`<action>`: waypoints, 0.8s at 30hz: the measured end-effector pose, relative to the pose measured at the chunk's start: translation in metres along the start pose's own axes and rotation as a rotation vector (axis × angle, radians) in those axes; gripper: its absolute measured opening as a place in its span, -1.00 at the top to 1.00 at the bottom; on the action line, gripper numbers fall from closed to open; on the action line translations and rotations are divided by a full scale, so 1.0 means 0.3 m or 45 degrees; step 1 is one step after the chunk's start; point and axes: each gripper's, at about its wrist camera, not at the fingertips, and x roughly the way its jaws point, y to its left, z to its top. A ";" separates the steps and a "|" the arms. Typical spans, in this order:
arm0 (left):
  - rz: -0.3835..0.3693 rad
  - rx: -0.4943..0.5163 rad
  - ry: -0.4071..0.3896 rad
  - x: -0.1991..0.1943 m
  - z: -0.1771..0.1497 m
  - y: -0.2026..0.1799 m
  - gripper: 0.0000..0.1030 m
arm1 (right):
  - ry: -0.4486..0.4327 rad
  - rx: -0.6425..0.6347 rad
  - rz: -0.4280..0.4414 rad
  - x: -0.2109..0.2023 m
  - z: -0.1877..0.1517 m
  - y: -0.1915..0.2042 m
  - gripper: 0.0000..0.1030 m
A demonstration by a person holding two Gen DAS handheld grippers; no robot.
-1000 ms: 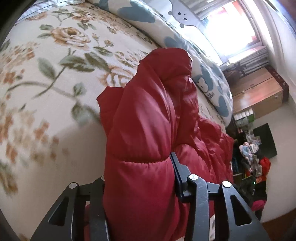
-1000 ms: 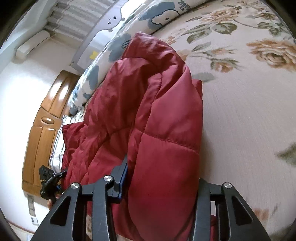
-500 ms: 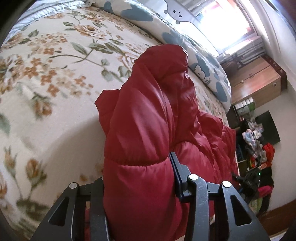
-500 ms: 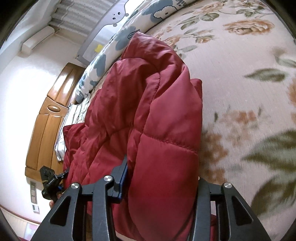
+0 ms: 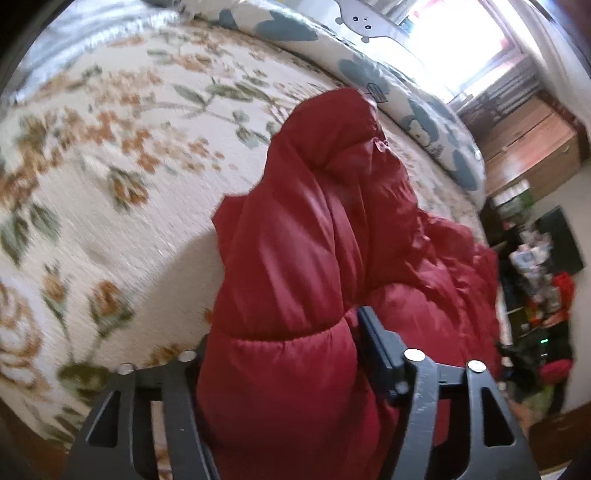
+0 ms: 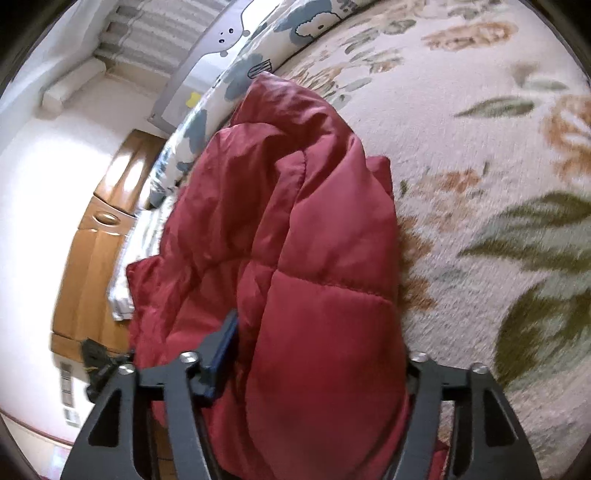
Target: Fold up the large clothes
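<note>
Each wrist camera looks forward along its own fingers, very near the red puffer jacket [image 5: 314, 258]. Both views share it and the floral bedspread [image 6: 480, 184] beyond.

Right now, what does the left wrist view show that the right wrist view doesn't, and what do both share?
Only the left wrist view shows the bright window, a wooden dresser below it and floor clutter at the room's edge.

Only the right wrist view shows the wooden headboard against the white wall, and the wall air conditioner.

Both show the red puffer jacket bunched between the fingers of a claw, left claw and right claw, over the floral bedspread, with the blue-and-white cartoon quilt beyond.
</note>
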 end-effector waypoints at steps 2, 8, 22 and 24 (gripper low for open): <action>0.064 0.042 -0.019 -0.018 0.004 -0.032 -0.40 | -0.005 -0.024 -0.037 -0.002 0.008 0.003 -0.56; 0.146 0.069 -0.057 -0.043 0.010 -0.094 -0.51 | -0.031 -0.080 -0.125 -0.019 0.029 0.023 -0.67; 0.258 0.106 -0.065 0.049 0.108 -0.160 -0.37 | -0.116 -0.181 -0.197 0.008 0.117 0.090 -0.70; 0.261 0.108 -0.060 0.064 0.120 -0.163 -0.18 | -0.125 -0.186 -0.197 0.015 0.135 0.098 -0.63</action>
